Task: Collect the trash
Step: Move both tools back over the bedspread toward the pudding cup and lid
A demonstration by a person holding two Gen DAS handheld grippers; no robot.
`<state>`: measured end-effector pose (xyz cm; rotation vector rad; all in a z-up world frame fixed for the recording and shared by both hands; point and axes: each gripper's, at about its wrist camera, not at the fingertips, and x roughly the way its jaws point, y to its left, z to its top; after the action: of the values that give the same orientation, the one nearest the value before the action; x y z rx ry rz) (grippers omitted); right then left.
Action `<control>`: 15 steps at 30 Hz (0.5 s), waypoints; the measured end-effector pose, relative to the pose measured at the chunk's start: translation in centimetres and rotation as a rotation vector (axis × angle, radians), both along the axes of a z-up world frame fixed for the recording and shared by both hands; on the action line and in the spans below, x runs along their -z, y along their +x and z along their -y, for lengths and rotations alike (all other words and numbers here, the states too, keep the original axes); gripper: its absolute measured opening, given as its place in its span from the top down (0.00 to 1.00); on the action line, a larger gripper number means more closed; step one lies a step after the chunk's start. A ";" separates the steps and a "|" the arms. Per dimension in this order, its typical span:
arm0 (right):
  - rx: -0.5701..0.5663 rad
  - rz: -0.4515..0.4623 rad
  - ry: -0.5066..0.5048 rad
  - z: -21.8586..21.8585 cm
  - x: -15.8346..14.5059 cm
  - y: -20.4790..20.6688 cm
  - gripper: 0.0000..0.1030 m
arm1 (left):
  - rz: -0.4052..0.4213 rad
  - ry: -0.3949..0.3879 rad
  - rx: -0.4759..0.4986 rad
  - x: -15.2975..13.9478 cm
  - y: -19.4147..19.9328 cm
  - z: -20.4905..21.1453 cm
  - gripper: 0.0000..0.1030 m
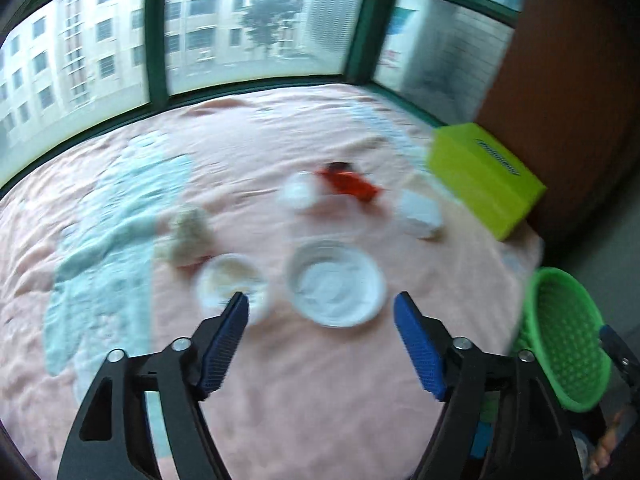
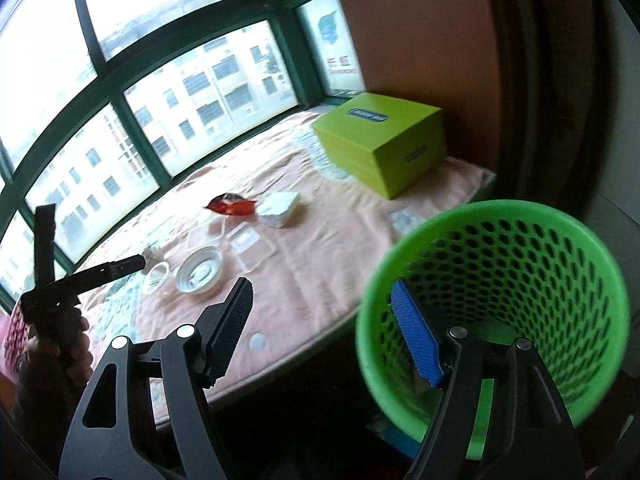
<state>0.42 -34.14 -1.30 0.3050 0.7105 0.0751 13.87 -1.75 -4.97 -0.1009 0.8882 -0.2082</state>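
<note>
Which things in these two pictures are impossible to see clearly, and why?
- Left wrist view: motion blur smears the beige lump and the small white item; neither can be identified.
- Right wrist view: the green basket bottom is hidden by the right gripper.
- Right wrist view: the label on the green box is too small to read.

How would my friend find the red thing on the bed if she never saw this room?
Start at the big lime-green box in the corner by the window. On the pink blanket in front of it lies a crumpled red wrapper, beside a white packet. It is the only red, shiny thing among clear and white containers.
</note>
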 end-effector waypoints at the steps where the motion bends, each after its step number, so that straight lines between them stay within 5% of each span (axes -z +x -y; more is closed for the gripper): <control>1: -0.008 -0.001 0.000 -0.3 0.1 0.2 0.29 | -0.005 0.008 -0.019 0.4 0.4 -0.7 0.22; 15: -0.131 -0.054 -0.015 -5.7 1.7 4.0 0.27 | -0.114 0.063 -0.083 5.7 5.0 -3.8 0.13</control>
<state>4.37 -28.41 -2.96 0.2467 0.7836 0.1869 18.91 2.07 -10.65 -0.0915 1.0017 -0.0972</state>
